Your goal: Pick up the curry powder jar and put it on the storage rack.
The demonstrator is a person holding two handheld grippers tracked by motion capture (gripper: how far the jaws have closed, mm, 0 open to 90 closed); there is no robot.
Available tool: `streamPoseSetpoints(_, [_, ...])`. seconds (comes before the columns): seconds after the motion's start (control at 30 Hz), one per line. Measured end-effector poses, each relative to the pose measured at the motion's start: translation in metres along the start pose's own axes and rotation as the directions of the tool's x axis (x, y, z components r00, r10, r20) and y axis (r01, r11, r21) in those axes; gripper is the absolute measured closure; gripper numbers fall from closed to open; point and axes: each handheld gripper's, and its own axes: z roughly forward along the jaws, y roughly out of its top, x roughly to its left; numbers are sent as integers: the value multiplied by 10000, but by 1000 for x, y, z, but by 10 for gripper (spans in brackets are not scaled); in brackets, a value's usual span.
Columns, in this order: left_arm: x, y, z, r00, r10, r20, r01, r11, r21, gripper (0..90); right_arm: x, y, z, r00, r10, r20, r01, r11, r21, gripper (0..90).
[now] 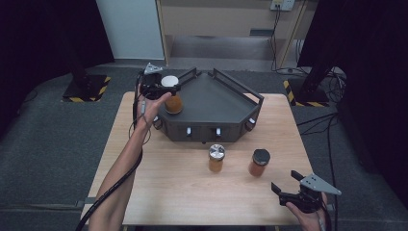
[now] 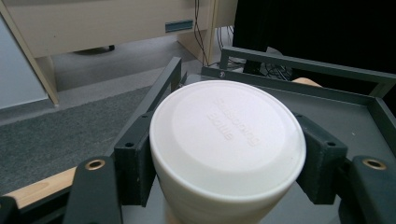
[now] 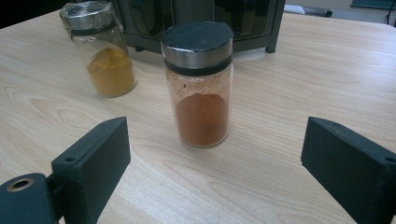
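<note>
Grey carpet floor [image 1: 43, 144], black curtains [image 1: 370, 57], a beige cabinet [image 1: 216, 19] behind.

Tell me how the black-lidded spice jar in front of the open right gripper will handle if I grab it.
The black-lidded jar looks like rigid clear glass, so probably smooth and breakable; grip it squarely. It is tall on a narrow base, so a sideways nudge may tip it, and it could then roll. The right gripper stands open before it, not touching.

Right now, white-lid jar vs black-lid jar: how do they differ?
The white-lid jar sits on the dark tray, clamped at its lid by the left gripper; the black-lid jar stands free on the table, ahead of the open right gripper. The white lid is plain plastic with embossed lettering; the black one has a metal band. Both are upright and hold orange-brown powder.
</note>
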Motion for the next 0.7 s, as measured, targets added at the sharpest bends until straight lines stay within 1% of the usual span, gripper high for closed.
streamPoseSetpoints(0.07, [-1, -3, 0, 10000, 56, -40, -56, 10000, -53, 326, 0, 0, 0, 10000, 9, -1, -9, 10000, -12, 81])
streamPoseSetpoints(0.13, [0, -5, 0, 10000, 22, -30, -22, 9999, -145, 325, 0, 0, 0, 10000, 8, -7, -8, 10000, -3, 80])
streamPoseSetpoints(0.2, [0, -5, 1, 10000, 36, -2, -36, 9999, -140, 324, 0, 0, 0, 10000, -24, -10, 24, 10000, -15, 81])
streamPoseSetpoints(0.3, [-3, -4, 2, 9999, 132, -89, -134, 9998, -120, 323, 0, 0, 0, 10000, -13, -8, 13, 10000, -20, 81])
streamPoseSetpoints(0.37, [-5, -4, 3, 9999, 62, -121, -64, 9999, -141, 320, 0, 0, 0, 10000, -10, 3, 10, 10000, -16, 81])
streamPoseSetpoints(0.4, [-3, -5, 3, 9999, -89, -61, 88, 9998, -199, 318, 0, 0, 0, 10000, -32, 14, 32, 10000, -17, 81])
streamPoseSetpoints(0.47, [-3, -5, 2, 9995, -309, -50, 307, 9989, -364, 276, 0, 0, -1, 10000, -33, -11, 33, 10000, -35, 81])
streamPoseSetpoints(0.5, [-4, -4, 1, 9996, -285, -56, 283, 9987, -427, 244, 1, 0, -1, 10000, -42, -1, 42, 10000, -37, 81])
streamPoseSetpoints(0.53, [-6, -1, 0, 9998, -138, -115, 133, 9990, -417, 218, 0, 0, 0, 10000, -44, 9, 44, 10000, -42, 81])
streamPoseSetpoints(0.57, [-9, 2, -1, 9996, 40, -285, -51, 9992, -386, 199, 0, 0, 0, 10000, -31, 13, 31, 10000, -45, 81])
streamPoseSetpoints(0.6, [-12, 5, -3, 9986, 123, -508, -143, 9991, -398, 165, 0, 0, 0, 10000, -30, 14, 30, 10000, -39, 81])
streamPoseSetpoints(0.63, [-12, 5, -5, 9987, 81, -510, -106, 9987, -490, 131, 0, 0, -1, 10000, -38, -2, 38, 10000, -34, 81])
streamPoseSetpoints(0.7, [-9, 7, -9, 9993, -93, -351, 70, 9978, -657, 119, 1, 0, -1, 10000, -41, 5, 41, 10000, -64, 81])
